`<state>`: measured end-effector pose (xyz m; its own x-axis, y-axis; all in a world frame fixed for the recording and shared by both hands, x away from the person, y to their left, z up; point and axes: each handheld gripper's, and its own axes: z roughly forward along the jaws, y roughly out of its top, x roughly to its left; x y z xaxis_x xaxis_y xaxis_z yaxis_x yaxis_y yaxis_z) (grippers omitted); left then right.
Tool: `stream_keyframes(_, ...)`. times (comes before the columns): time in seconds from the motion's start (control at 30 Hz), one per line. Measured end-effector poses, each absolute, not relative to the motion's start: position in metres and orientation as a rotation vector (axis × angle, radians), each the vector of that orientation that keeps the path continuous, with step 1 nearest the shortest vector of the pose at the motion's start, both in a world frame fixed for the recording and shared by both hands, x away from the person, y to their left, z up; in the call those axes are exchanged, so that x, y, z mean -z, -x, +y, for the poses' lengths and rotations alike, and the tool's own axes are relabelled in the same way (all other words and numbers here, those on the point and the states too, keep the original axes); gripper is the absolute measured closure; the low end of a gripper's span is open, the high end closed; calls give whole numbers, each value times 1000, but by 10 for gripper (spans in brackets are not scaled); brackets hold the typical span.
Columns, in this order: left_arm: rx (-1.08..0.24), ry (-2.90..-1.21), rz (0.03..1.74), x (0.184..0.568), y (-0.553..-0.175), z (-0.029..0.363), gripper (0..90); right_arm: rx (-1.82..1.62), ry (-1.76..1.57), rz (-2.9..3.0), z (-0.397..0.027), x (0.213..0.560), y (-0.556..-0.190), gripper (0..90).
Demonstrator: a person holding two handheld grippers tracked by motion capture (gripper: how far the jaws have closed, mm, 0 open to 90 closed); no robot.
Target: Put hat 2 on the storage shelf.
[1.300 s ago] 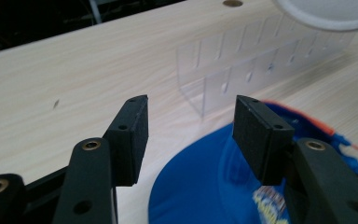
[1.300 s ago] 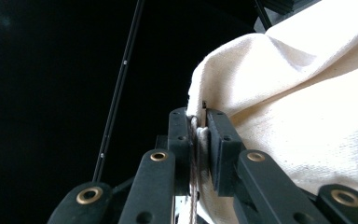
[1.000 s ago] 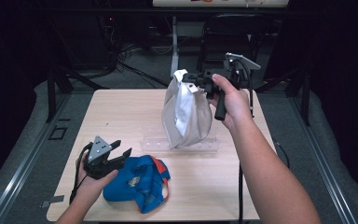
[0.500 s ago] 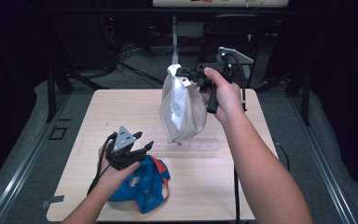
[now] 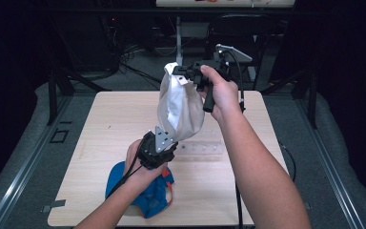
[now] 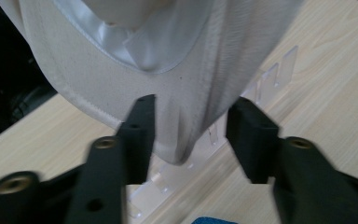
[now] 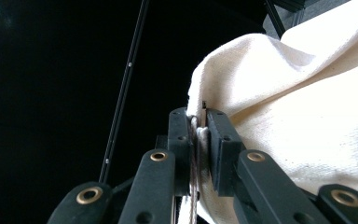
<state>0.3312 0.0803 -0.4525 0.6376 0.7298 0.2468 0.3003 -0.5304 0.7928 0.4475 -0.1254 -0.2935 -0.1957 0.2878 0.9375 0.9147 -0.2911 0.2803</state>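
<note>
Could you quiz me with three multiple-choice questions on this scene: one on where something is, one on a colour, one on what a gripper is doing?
1. Where does the clear plastic rack lie?
A. on the table, under the hanging cloth
B. on the floor
C. in the right gripper

2. What colour is the bundle at the table's near edge?
A. green
B. blue with orange
C. black

3. How does the right gripper stand?
A. wide open
B. lying on the table
C. shut on the white cloth

Answers: 1 A, the rack rests on the table below the cloth; 2 B, blue fabric with orange trim; 3 C, cloth pinched between its jaws.
</note>
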Motion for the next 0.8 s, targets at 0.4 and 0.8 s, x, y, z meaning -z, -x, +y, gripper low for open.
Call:
stream_keyframes(0.4, -618, -2108, 753, 452, -359, 119, 846, 1509, 1539, -1421, -120, 297, -451, 813)
stream_keyframes(0.8, -506, -2093, 716, 479, -366, 125, 845, 1456, 1573, -1431, -119, 317, -456, 813)
